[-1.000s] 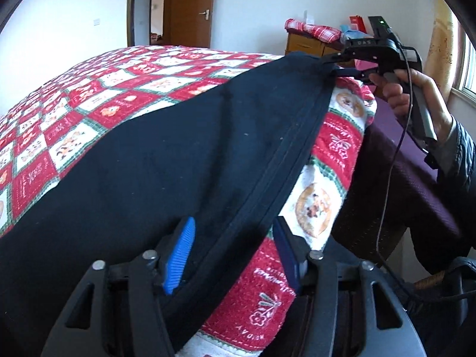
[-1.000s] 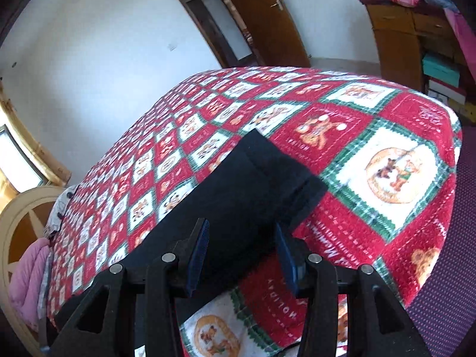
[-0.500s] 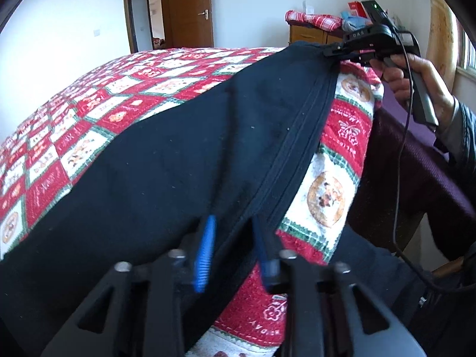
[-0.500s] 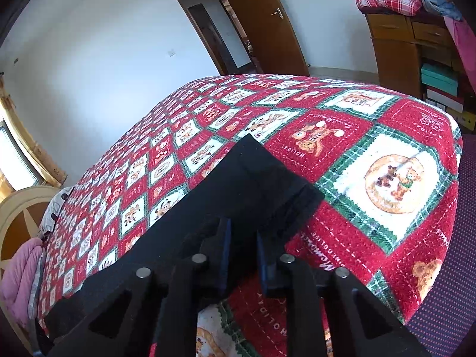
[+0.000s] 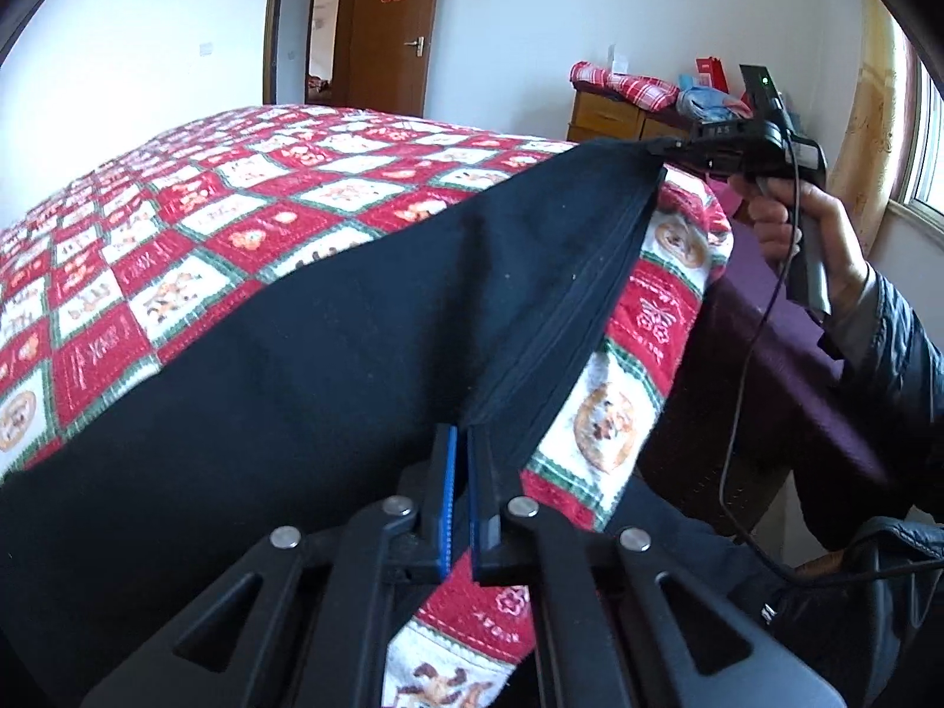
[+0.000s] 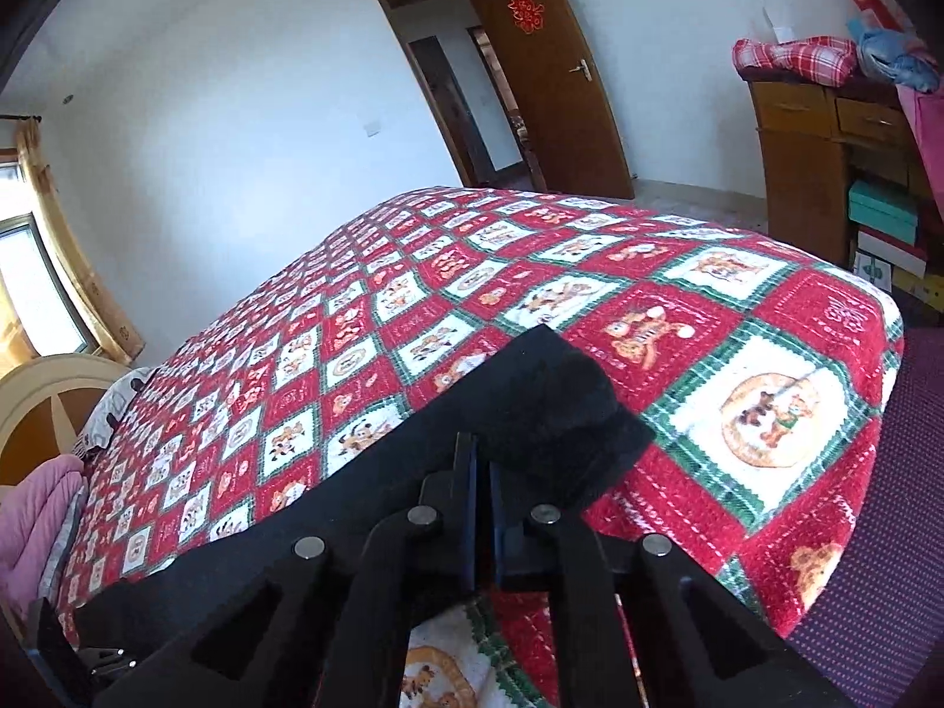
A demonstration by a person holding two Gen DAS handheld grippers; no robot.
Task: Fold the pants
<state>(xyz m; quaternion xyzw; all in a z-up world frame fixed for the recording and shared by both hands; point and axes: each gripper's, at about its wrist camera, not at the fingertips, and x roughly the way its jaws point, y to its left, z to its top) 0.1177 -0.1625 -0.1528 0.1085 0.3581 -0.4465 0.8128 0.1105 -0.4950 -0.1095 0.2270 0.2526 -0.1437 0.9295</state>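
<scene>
Left wrist view shows our left gripper [image 5: 460,460] with its fingers [image 5: 443,489] pressed together on the near edge of the black pants [image 5: 330,354], right where a long seam begins. That seam runs taut away from us to the far corner of the fabric, where our right gripper [image 5: 664,147] pinches it; our right hand [image 5: 808,224] wraps the handle, and a black cable [image 5: 761,354] hangs down from it. The pants spread across the bed [image 5: 194,218], over its red, white and green patchwork quilt, near the bed's edge. Beyond the bed stand a brown door [image 5: 389,29] with a red paper ornament and a wooden dresser [image 5: 613,118] topped with a red checked cloth.

Right wrist view shows our right gripper [image 6: 481,472] with its fingers [image 6: 466,484] drawn nearly together, clamped on a bunched end of the pants [image 6: 531,413]. The dark fabric trails away to the lower left along the quilt of the bed [image 6: 767,366], lying close to the near edge. Our left gripper [image 6: 65,649] is just visible at the lower left corner, at the other end of the fabric. A pink bundle [image 6: 29,519] lies at the far left beside the curved headboard [image 6: 47,395], and the dresser [image 6: 814,165] stands at the right with boxes stacked beside it.
</scene>
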